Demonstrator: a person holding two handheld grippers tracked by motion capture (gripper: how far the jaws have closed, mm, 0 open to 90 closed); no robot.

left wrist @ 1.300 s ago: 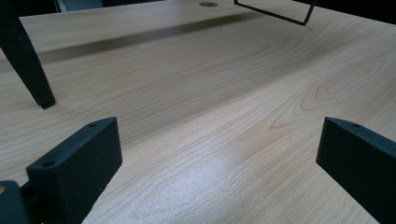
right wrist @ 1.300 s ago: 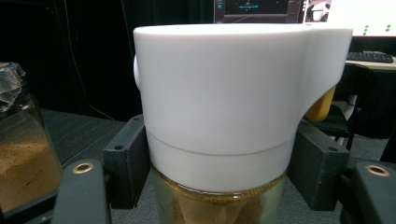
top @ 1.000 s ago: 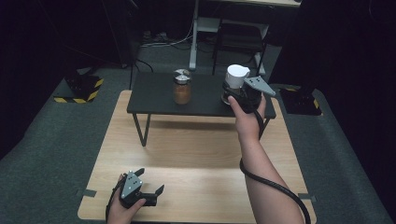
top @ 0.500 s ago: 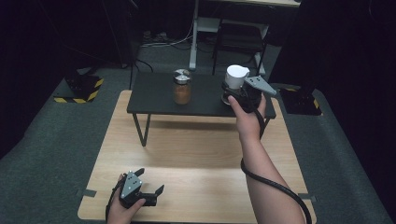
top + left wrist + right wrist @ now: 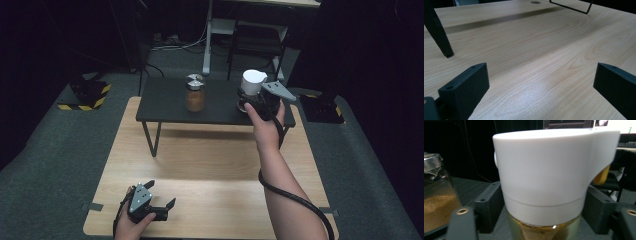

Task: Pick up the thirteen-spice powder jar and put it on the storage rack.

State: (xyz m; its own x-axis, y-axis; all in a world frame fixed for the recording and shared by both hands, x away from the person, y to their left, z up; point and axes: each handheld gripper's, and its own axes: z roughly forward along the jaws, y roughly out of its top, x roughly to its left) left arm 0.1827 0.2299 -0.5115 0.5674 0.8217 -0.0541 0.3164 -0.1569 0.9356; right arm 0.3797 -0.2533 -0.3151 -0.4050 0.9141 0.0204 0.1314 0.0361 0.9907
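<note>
up on the small black bench, the right gripper is at a jar with a tall white lid, which stands near the bench's right end. its jaws have just been opening; in the right gripper view the jar sits between them, one black jaw on each side of the glass just under the lid, and a narrow gap seems to show at each side, so they look slack rather than pressed on it. the glass below the lid holds something amber. a second jar with a brown filling and a metal lid stands well apart to its left on the same bench. down at the near edge of the wooden bench, the left gripper lies low with its jaws wide apart over bare wood, nothing between them.
</note>
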